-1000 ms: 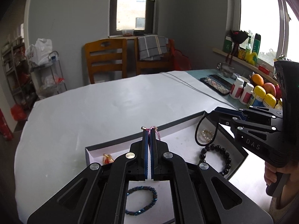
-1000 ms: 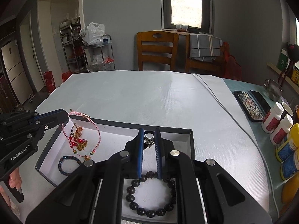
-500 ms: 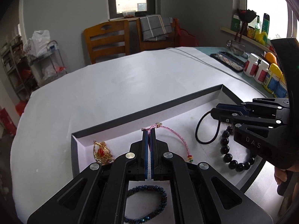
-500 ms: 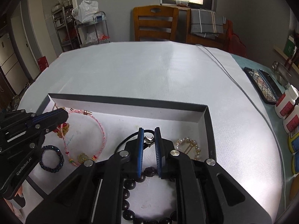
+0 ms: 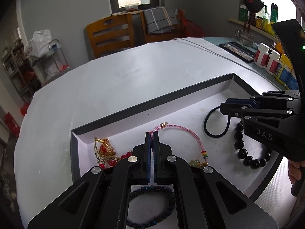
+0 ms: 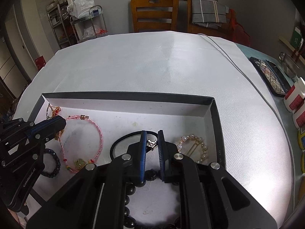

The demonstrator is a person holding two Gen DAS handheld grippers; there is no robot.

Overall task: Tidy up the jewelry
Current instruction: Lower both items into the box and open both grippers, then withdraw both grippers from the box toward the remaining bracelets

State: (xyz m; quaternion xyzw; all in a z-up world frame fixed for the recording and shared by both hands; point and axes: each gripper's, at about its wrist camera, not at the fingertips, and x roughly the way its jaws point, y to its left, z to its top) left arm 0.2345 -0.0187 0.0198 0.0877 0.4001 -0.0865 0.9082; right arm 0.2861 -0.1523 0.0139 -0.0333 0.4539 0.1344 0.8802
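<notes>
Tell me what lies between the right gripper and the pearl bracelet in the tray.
Nothing visible. The right gripper is clamped on the black hair tie by its silver charm; the pearl bracelet lies just to its right on bare tray floor, with no other piece between them.

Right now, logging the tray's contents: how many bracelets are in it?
3: pink cord bracelet left of centre, dark blue beaded bracelet near left, black bead bracelet near right. None seem hidden.
</notes>
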